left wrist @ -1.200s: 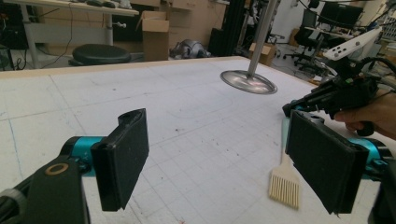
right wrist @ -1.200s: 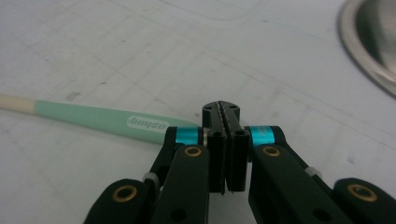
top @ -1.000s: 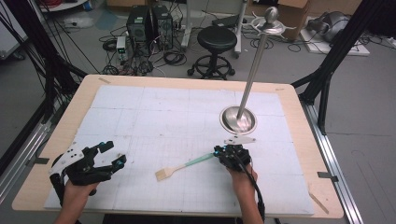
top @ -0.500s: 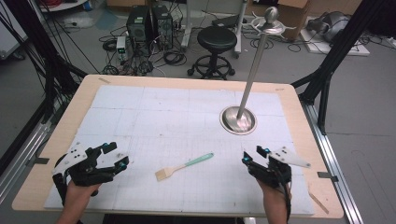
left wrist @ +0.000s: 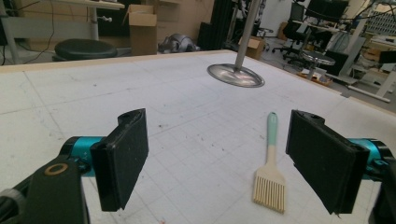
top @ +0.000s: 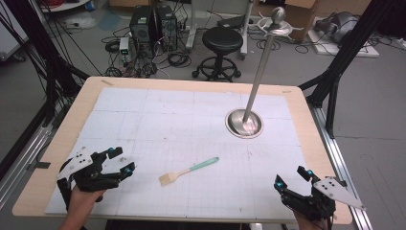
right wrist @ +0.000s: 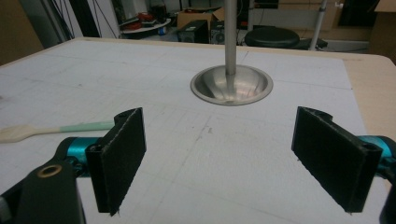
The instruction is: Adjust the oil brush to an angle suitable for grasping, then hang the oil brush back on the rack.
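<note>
- Brush (top: 187, 171): lies flat on the white mat (top: 191, 124), near the middle of its front half, between the two grippers and touching neither. Bristles point to the left front, the mint handle to the right rear.
- Handling (judged): light and stiff along the handle, soft at the pale bristles; not fragile. The slim handle (left wrist: 272, 128) is the place to pinch, across its width near mid-length; its smooth finish may slip.
- Left gripper (top: 120, 160): held low over the front left corner, jaws wide apart and empty, aimed across the mat with the brush ahead of its right jaw.
- Right gripper (top: 292, 178): at the front right corner, well apart from the brush; its jaws have just been opening and now stand wide with nothing between them. It points toward the stand (right wrist: 231, 86).
</note>
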The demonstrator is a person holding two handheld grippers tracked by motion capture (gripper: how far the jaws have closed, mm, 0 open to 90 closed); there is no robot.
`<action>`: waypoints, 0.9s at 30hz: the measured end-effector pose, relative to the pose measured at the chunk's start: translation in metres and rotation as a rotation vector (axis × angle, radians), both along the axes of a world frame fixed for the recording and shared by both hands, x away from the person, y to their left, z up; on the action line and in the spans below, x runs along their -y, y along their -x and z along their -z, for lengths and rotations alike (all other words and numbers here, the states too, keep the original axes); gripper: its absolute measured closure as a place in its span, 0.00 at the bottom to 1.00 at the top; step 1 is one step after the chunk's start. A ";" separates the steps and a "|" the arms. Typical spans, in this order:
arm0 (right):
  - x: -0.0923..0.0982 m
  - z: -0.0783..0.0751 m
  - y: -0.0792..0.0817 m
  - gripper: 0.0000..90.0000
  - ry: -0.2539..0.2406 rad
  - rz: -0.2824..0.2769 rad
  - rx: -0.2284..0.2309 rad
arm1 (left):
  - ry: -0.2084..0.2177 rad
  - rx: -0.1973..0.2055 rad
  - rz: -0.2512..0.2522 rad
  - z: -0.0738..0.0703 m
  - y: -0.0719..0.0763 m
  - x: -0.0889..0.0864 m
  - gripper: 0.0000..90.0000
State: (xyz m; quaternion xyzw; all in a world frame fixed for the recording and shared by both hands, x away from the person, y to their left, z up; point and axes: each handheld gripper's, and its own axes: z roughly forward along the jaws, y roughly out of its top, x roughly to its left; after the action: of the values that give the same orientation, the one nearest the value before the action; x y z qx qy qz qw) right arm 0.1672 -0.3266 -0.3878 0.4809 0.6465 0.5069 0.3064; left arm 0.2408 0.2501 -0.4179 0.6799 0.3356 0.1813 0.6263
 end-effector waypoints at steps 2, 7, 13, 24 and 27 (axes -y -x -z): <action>0.001 -0.001 0.001 0.18 -0.007 0.004 0.003 | 0.003 -0.008 -0.007 0.001 0.000 -0.002 0.24; 0.003 -0.001 0.002 0.18 -0.013 0.017 0.014 | 0.017 -0.002 -0.016 0.000 0.001 -0.005 0.24; 0.001 0.001 0.002 0.18 -0.003 0.009 -0.003 | 0.018 0.004 -0.016 -0.001 0.000 -0.003 0.24; 0.004 0.004 0.006 0.18 -0.005 0.036 -0.013 | 0.001 0.001 -0.011 0.000 -0.003 0.000 0.24; 0.004 0.003 0.006 0.18 -0.015 0.041 -0.014 | -0.004 -0.013 -0.011 0.000 -0.004 0.000 0.24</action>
State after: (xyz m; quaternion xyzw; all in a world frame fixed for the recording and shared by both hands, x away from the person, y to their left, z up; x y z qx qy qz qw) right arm 0.1611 -0.3305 -0.3904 0.4997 0.6347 0.5021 0.3086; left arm 0.2451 0.2500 -0.4184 0.6803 0.3428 0.1809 0.6220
